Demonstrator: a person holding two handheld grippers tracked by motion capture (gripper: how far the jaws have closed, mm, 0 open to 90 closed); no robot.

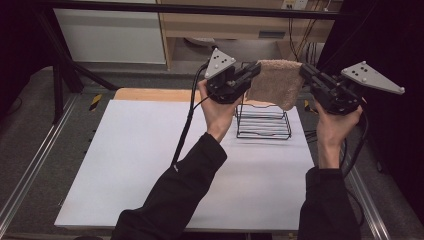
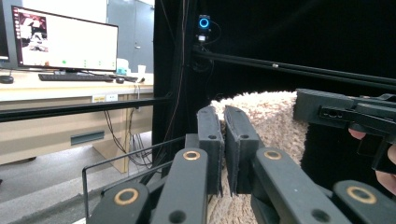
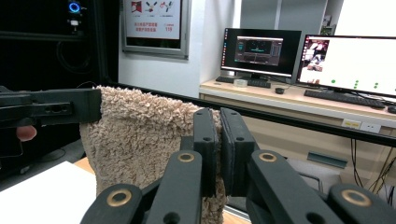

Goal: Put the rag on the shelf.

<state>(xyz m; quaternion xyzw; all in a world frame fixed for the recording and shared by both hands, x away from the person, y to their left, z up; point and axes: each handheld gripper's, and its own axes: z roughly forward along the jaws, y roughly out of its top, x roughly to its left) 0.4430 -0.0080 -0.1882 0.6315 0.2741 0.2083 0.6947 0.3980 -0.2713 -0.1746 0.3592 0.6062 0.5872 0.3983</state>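
Both grippers are holding the beige fluffy towel up in the air, stretched between them, upper centre-right of the high view.

Left gripper: jaws nearly closed, pinching the towel's top left corner. In the left gripper view the two jaws stand almost together with pile squeezed between them.

Right gripper: same, jaws clamped on the top right corner; the right gripper view shows the jaws almost together on the cloth edge.

Towel's top edge runs roughly left-right in the frame, gripper to gripper, fairly taut. The rest hangs down freely; the lower hem is lowest at right.

Key relation: the black wire rack sits on the white surface directly below the hanging towel, slightly left of the towel's centre and toward the bottom of the frame. The hem overlaps the rack's top edge in the high view; I can't tell if it's touching or just in front.

Judgement: the likely job is draping the towel over the rack. The towel's long axis looks about parallel to the rack's long side, so little rotation is needed, mostly an even lowering with both hands. The left hand is nearer the rack.

Risk: the lower right hem snagging the wires first.
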